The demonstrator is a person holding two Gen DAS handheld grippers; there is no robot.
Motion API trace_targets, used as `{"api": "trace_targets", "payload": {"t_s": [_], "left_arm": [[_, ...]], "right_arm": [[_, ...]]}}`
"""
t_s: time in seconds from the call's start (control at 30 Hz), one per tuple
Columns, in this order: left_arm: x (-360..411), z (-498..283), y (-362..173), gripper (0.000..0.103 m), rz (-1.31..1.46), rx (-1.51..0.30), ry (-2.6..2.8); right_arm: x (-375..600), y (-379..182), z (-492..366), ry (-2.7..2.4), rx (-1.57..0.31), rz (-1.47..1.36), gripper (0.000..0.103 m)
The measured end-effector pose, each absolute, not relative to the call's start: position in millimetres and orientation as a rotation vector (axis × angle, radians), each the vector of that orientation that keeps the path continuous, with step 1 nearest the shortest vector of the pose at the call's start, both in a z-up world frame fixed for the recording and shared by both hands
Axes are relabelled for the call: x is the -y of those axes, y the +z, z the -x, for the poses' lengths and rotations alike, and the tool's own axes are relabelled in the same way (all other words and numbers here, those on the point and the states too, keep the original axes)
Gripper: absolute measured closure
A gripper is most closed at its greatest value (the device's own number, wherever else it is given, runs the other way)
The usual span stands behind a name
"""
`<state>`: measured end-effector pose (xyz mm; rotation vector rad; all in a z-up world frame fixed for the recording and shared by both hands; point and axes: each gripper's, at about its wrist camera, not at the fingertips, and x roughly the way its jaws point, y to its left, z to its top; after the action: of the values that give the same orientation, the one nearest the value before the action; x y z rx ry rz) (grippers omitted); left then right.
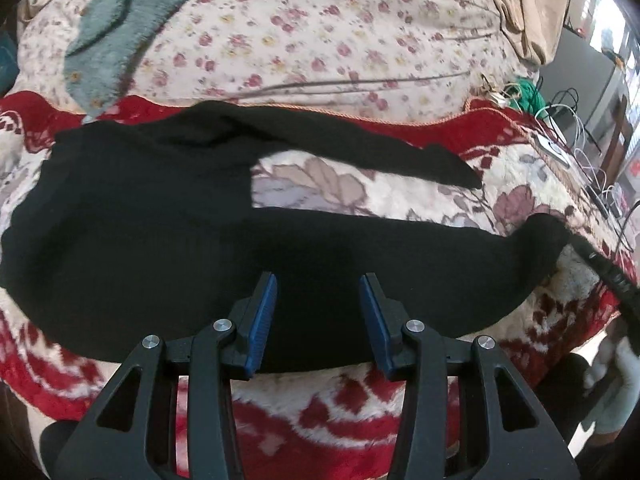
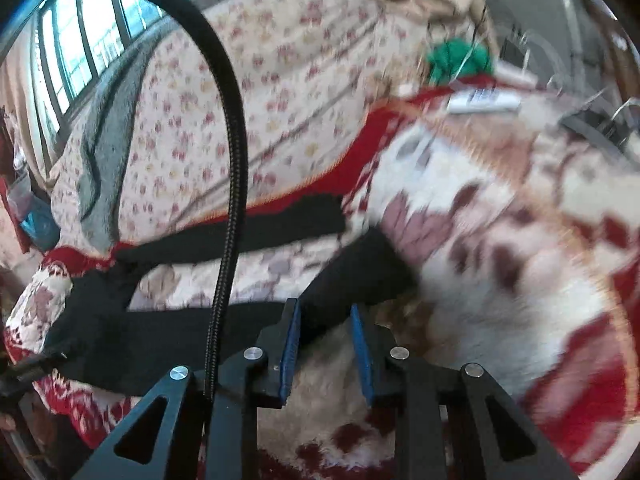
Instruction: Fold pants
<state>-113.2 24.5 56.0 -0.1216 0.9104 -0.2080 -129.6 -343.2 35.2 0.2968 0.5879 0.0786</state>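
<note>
From my left wrist I see my left gripper (image 1: 318,312) with its jaws apart and nothing between the blue pads (image 1: 262,320); it hangs over the near leg of the black pants (image 1: 160,220), which lie spread across the red and white blanket (image 1: 320,420). The waist end sits to the left, the two legs run to the right with blanket showing between them, and the far leg ends short of the near one. Beyond the pants lies a floral quilt (image 1: 320,32). From my right wrist, the picture is blurred. My right gripper (image 2: 324,344) has its jaws partly apart, and the cuff end of the near pants (image 2: 352,280) leg rises between and just past the fingertips; I cannot tell whether the pads press on it. A black braided cable (image 2: 228,220) arcs up on the left of the gripper.
</note>
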Motion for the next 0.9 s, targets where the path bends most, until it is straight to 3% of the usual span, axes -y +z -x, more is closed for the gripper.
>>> {"api": "trace_targets", "payload": {"t_s": [0.2,0.47,0.9], "left_arm": [[-16.4,105.8,44.1,0.06,0.125,-0.923,-0.21],[-15.2,98.8,23.8,0.06,0.108,-0.944,-0.175],[-61.7,111.5,49.9,0.06,0.141,-0.848,-0.107]], "right_arm": [[348.9,45.3,125.9,0.07,-0.589,-0.294,0.077],[313.8,-17.0,78.7,0.2,-0.867,-0.313,0.075],[288.2,5.7,81.1,0.347,-0.803,-0.352,0.067]]}}
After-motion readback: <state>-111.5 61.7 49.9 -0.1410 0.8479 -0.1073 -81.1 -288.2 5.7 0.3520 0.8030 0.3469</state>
